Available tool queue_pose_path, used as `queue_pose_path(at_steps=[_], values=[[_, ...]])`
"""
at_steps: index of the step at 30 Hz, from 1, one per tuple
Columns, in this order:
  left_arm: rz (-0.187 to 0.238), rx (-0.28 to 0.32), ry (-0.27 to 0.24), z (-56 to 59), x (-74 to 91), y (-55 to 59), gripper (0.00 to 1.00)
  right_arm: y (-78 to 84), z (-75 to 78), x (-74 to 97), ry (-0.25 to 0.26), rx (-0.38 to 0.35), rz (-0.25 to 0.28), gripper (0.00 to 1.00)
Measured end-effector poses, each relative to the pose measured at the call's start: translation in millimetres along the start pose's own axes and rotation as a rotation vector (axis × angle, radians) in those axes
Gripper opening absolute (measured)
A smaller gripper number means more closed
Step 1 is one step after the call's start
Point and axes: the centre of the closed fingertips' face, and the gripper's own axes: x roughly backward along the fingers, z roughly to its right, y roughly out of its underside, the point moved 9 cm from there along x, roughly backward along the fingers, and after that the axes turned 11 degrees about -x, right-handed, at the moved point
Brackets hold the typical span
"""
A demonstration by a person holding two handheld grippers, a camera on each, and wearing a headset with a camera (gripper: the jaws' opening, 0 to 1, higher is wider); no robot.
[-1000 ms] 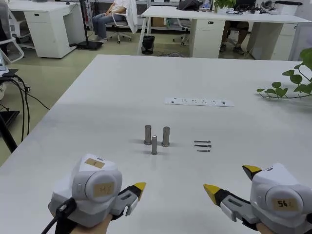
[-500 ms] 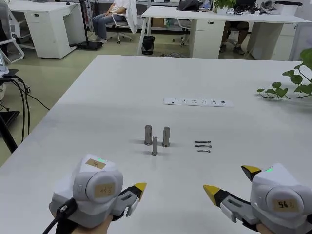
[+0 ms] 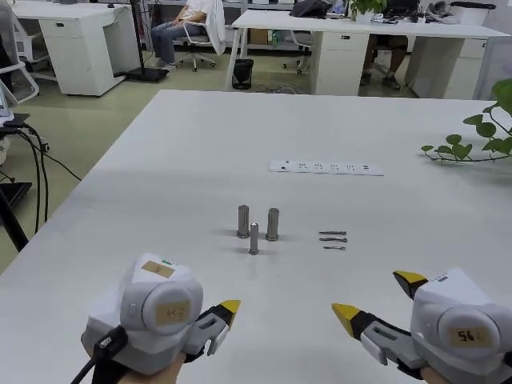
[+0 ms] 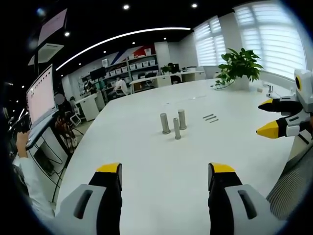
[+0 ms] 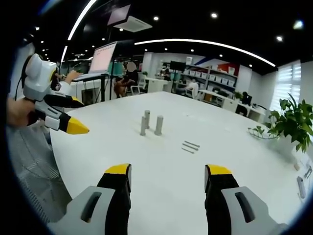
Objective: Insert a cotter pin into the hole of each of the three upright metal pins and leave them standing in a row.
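Three upright metal pins [image 3: 254,238] stand in a tight cluster at the middle of the white table [image 3: 176,160], two behind and a shorter-looking one in front. Just to their right lie three small cotter pins [image 3: 333,239], side by side. My left gripper [image 3: 218,316] hovers near the table's front edge at lower left, open and holding nothing. My right gripper [image 3: 378,294] is at lower right, also open and holding nothing. From the left gripper view the pins [image 4: 177,128] stand ahead between my open jaws [image 4: 165,169]. In the right gripper view the cotter pins [image 5: 190,146] lie ahead of the open gripper [image 5: 167,170].
A white power strip [image 3: 326,167] lies flat beyond the pins. A leafy plant [image 3: 480,136] reaches over the table's right edge. Bare tabletop separates both grippers from the pins. Desks, chairs and seated people are in the room behind.
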Motion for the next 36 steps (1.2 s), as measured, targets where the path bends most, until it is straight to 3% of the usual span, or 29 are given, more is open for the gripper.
queue_pose_path(at_steps=[36], values=[[-0.003,0.004,0.002,0.1,-0.3,0.3,0.67,-0.7,-1.6,0.1,-0.016,-0.008,0.006,0.56]])
